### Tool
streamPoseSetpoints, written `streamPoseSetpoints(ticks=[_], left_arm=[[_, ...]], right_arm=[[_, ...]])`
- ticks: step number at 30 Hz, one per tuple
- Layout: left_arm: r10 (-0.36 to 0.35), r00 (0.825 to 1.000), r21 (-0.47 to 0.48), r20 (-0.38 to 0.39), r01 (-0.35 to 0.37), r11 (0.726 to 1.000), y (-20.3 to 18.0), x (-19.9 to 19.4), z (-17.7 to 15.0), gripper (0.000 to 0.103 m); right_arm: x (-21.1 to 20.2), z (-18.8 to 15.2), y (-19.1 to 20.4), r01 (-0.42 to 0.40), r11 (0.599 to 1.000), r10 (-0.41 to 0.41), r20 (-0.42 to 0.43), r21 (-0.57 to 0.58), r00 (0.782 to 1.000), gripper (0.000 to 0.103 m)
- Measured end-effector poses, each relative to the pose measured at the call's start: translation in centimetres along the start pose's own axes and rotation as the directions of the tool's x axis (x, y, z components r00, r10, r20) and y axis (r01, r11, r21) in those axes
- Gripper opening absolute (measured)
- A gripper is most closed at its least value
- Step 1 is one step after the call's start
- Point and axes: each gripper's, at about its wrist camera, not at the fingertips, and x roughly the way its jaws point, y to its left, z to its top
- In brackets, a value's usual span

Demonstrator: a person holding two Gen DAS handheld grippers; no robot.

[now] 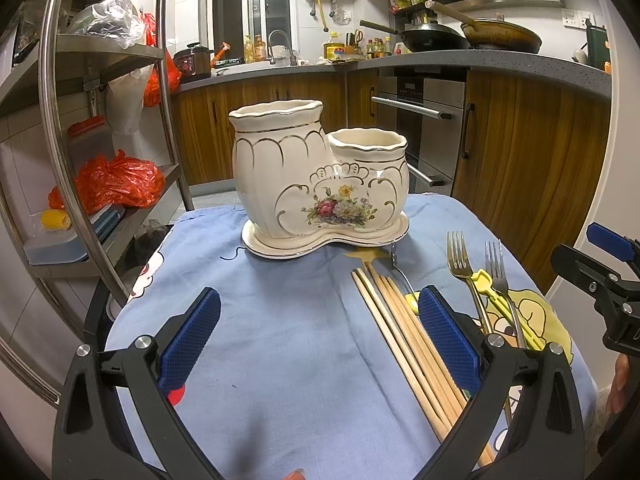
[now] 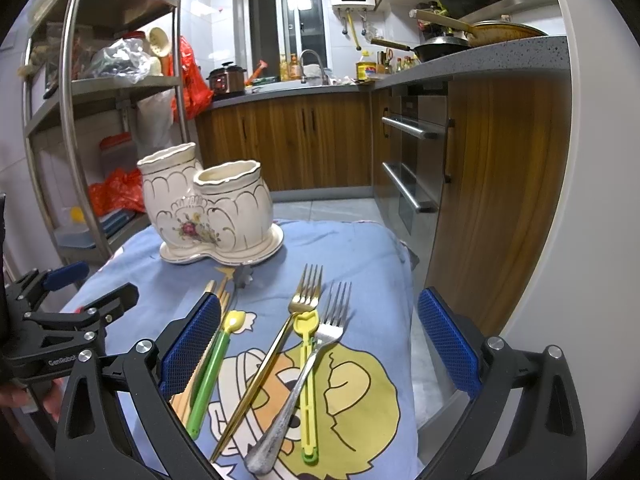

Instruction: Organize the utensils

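A cream ceramic two-cup utensil holder (image 1: 320, 184) with a flower print stands at the far side of a blue cloth (image 1: 288, 320); it also shows in the right wrist view (image 2: 212, 212). Both cups look empty. Several wooden chopsticks (image 1: 400, 328) lie right of centre. A gold fork (image 2: 276, 352), a silver fork (image 2: 308, 364), a yellow plastic utensil (image 2: 307, 380) and a green-handled spoon (image 2: 212, 372) lie on the cloth. My left gripper (image 1: 320, 336) is open and empty above the cloth. My right gripper (image 2: 320, 340) is open and empty above the forks.
A metal shelf rack (image 1: 104, 128) with red bags stands left of the table. Wooden cabinets and an oven (image 1: 424, 132) are behind and to the right. The cloth's right edge (image 2: 404, 320) drops to the floor.
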Motion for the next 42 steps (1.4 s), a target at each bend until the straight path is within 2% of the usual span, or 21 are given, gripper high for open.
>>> streamPoseSetpoints(ticks=[14,21,22,25,26,28,30,31,32,33,37,38,39,42], left_arm=[[-0.006,1.000,-0.001,-0.013,0.006,1.000,0.0,0.2,-0.1,0.098],[0.023,0.999,0.029,-0.033,-0.022,0.999,0.3,0.8,0.0,0.098],[0.023,0.999,0.031,-0.041,-0.022,0.999,0.4,0.9,0.1,0.098],[0.012,0.996,0.027,-0.083,-0.010,1.000,0.8,1.6,0.0,0.098],[0.009,0.995,0.025,-0.098,-0.007,1.000,0.9,1.9,0.0,0.097],[-0.012,0.990,0.019,-0.144,0.015,1.000,1.0,2.5,-0.3,0.097],[-0.042,0.981,0.009,-0.190,0.044,0.999,0.9,3.2,-0.7,0.097],[-0.061,0.975,0.002,-0.212,0.063,0.998,0.8,3.4,-0.8,0.096],[-0.076,0.970,-0.002,-0.229,0.078,0.997,0.6,3.7,-1.0,0.091],[-0.086,0.967,0.001,-0.239,0.089,0.996,0.4,3.9,-1.1,0.084],[-0.111,0.951,0.016,-0.288,0.120,0.993,-0.8,4.6,-1.7,0.068],[-0.129,0.943,0.012,-0.306,0.139,0.990,-1.1,4.9,-1.9,0.065],[-0.137,0.940,0.007,-0.314,0.146,0.989,-1.4,5.0,-2.0,0.065],[-0.119,0.941,0.026,-0.317,0.134,0.991,-2.0,5.1,-2.2,0.063]], right_arm=[[0.0,0.0,-0.2,0.008,1.000,-0.008,-0.006,-0.007,1.000,0.098],[0.7,1.3,-2.2,0.025,1.000,-0.025,0.033,-0.003,0.999,0.098],[0.8,1.8,-2.3,0.038,0.998,-0.036,0.041,-0.049,0.999,0.098],[2.7,2.3,-3.4,0.033,0.996,-0.034,-0.017,-0.081,0.999,0.096],[3.5,2.4,-3.5,0.040,0.993,-0.047,-0.060,-0.111,0.997,0.095],[5.6,1.9,-4.4,0.013,0.997,-0.025,-0.157,-0.074,0.987,0.086],[7.2,1.6,-4.9,0.008,0.998,-0.023,-0.231,-0.067,0.973,0.066],[8.0,1.4,-5.2,0.009,0.998,-0.024,-0.264,-0.061,0.964,0.063],[8.5,1.0,-5.3,-0.001,0.999,-0.012,-0.287,-0.046,0.958,0.056],[9.0,0.8,-5.4,-0.014,0.999,0.002,-0.299,-0.039,0.954,0.054],[10.2,0.3,-5.6,-0.046,0.999,0.038,-0.307,-0.020,0.951,0.042],[10.4,0.2,-5.7,-0.048,0.999,0.043,-0.337,-0.007,0.941,0.040],[10.4,0.1,-5.9,-0.051,0.999,0.052,-0.356,0.012,0.933,0.038],[10.5,0.1,-6.4,-0.051,0.998,0.057,-0.349,0.027,0.935,0.035]])
